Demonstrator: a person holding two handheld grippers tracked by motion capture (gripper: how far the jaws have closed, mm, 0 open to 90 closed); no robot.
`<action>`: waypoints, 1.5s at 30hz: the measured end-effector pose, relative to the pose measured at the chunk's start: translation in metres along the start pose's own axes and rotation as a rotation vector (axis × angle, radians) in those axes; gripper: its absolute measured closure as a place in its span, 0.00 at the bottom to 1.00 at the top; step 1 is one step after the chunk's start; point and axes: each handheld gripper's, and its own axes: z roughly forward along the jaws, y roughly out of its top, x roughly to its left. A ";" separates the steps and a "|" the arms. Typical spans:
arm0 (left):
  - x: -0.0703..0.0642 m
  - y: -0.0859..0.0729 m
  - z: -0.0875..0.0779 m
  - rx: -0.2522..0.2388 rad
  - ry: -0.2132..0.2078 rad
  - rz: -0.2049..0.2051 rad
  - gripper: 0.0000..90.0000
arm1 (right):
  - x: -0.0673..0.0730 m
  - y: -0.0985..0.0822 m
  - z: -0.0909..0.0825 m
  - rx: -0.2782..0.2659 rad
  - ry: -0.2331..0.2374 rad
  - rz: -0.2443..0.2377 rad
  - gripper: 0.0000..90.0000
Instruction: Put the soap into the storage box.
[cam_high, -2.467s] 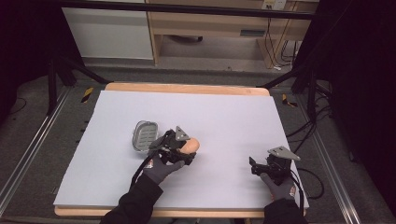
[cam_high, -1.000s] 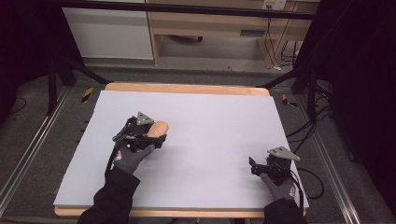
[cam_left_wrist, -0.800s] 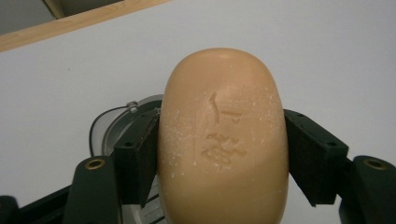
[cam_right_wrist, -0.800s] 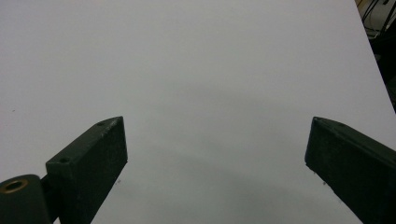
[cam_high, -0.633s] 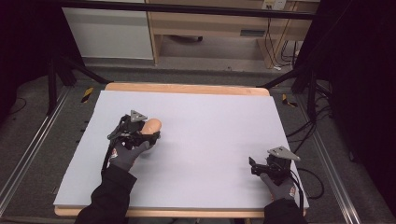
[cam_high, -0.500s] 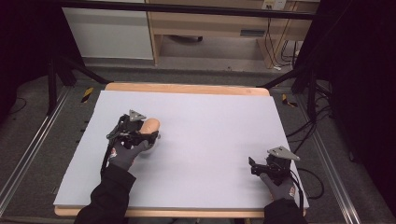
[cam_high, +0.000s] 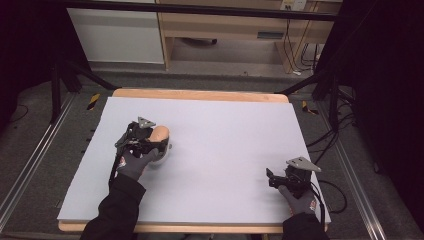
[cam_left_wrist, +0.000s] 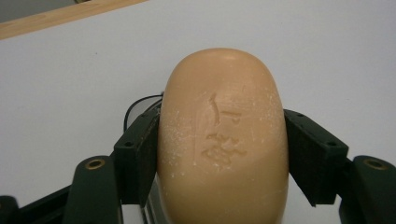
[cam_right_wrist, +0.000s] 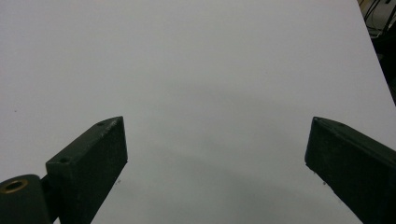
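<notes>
In the high view, two dark-sleeved forearms in grey gloves enter from the bottom edge. At the lower right of the frame, the right gripper (cam_high: 270, 179) rests low on the white table (cam_high: 225, 130), near its front right corner, with a grey three-cornered plate on top and a black cable trailing off to the right. In the right gripper view its two black jaws stand wide apart at the bottom corners, with bare white tabletop between them.

Farther up, left of centre in the high view, the left gripper (cam_high: 161, 145) sits on the left part of the table, also topped by a grey plate. It clamps a tan oval bar of soap (cam_high: 160, 135), which juts out toward the upper right of the hand. In the left gripper view the soap (cam_left_wrist: 222, 140) sits in the middle of the frame, pressed on both sides by the black jaws; a stamped mark shows on its top face, with pale flecks along its left edge. A bit of metal shows just under the soap at the bottom edge.

Beyond, the table's wooden far edge (cam_high: 200, 94) crosses the upper middle of the frame.
</notes>
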 end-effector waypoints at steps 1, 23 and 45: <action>0.001 0.000 0.001 0.007 0.001 0.006 0.36 | 0.000 0.000 0.000 0.001 -0.001 0.002 0.07; 0.004 -0.013 0.014 0.027 0.000 -0.021 0.36 | 0.001 0.000 0.000 0.004 0.000 -0.006 0.07; 0.007 -0.020 0.016 0.032 0.021 -0.029 0.36 | 0.001 0.000 0.000 0.007 -0.002 -0.004 0.07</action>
